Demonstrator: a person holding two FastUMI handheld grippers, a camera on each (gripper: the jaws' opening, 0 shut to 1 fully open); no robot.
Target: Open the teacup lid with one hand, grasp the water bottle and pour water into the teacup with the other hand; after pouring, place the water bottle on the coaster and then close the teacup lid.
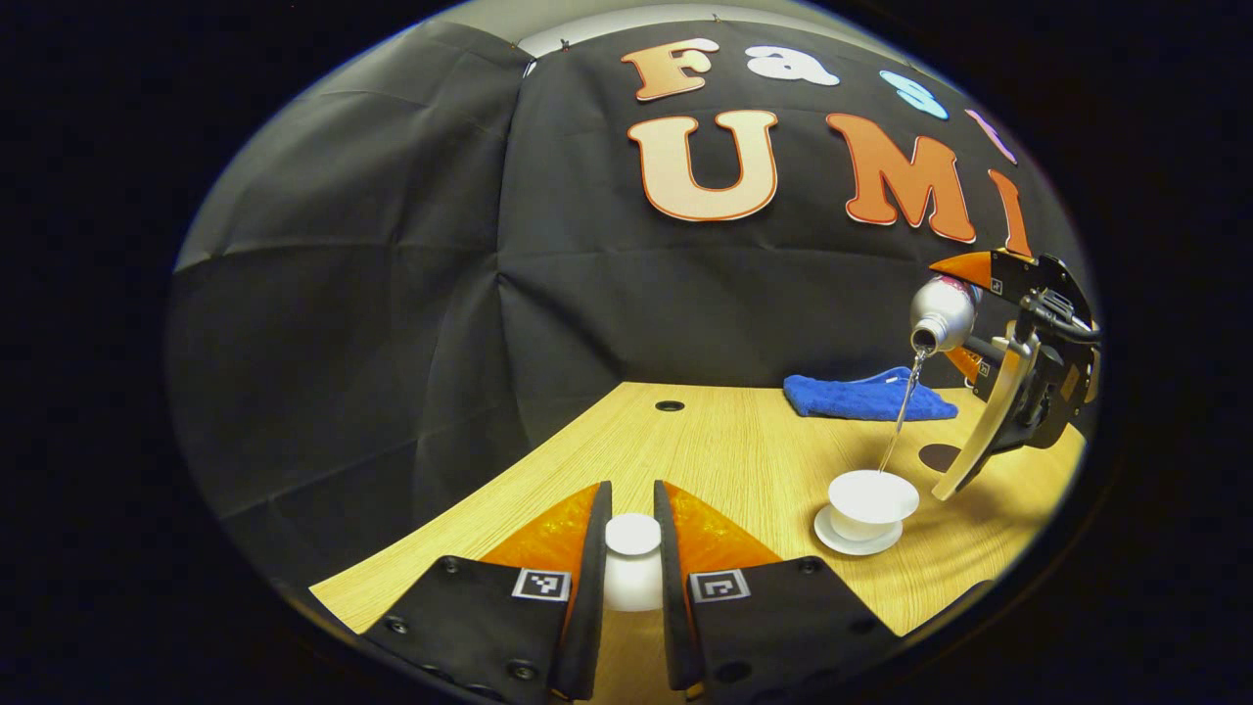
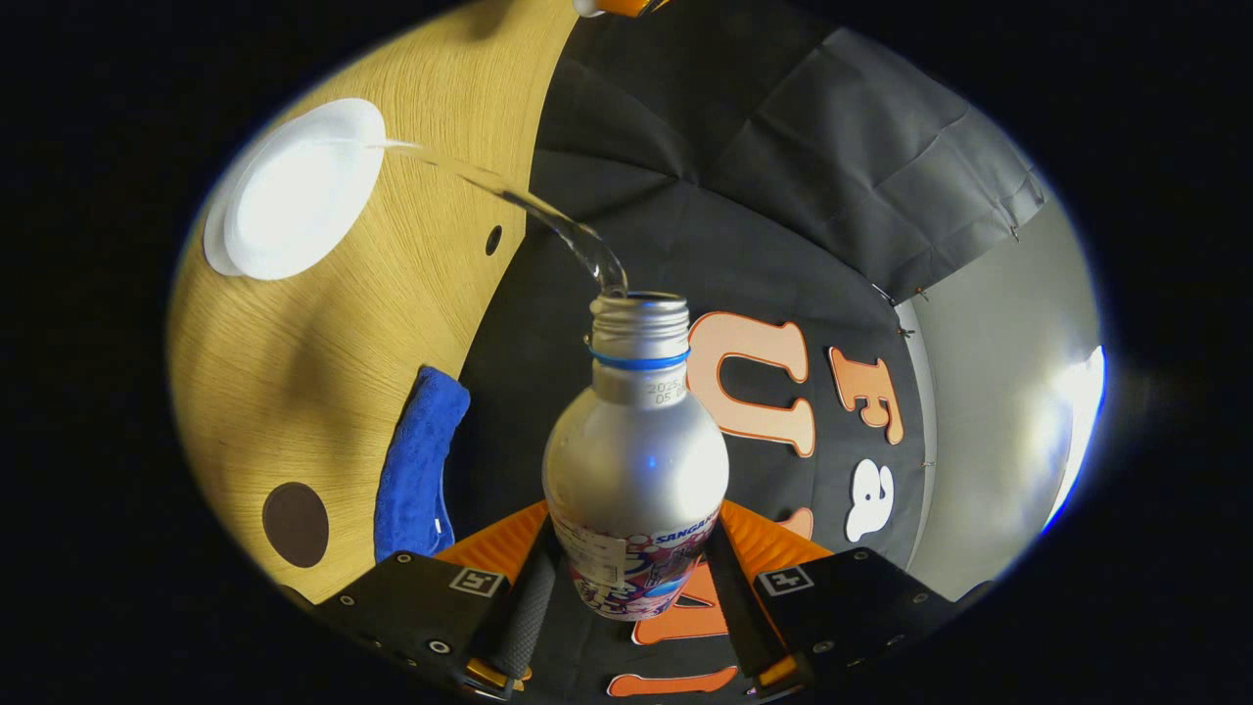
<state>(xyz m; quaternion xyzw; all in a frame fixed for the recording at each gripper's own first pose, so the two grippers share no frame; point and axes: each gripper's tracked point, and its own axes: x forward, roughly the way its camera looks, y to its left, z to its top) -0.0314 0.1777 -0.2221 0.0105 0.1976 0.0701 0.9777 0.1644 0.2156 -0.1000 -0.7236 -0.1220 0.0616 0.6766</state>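
My left gripper (image 1: pixel 632 548) is shut on the white teacup lid (image 1: pixel 632 563), held just above the wooden table (image 1: pixel 724 450). To its right the white teacup (image 1: pixel 871 501) stands uncovered on its saucer (image 1: pixel 857 541). My right gripper (image 1: pixel 979 313) hangs above and right of the cup, shut on the silver water bottle (image 1: pixel 942 313), which is tipped over. A thin stream of water (image 1: pixel 903 406) falls from the bottle mouth into the cup. In the right gripper view the bottle (image 2: pixel 636 460) sits between the fingers of my right gripper (image 2: pixel 631 578), and the stream (image 2: pixel 529 211) arcs to the teacup (image 2: pixel 294 191).
A dark round coaster (image 1: pixel 942 456) lies on the table behind the cup, also visible as the coaster (image 2: pixel 295 524). A folded blue towel (image 1: pixel 866 397) lies at the back, the same towel (image 2: pixel 419 465) beside the coaster. A small round hole (image 1: pixel 670 405) is in the tabletop near the wall.
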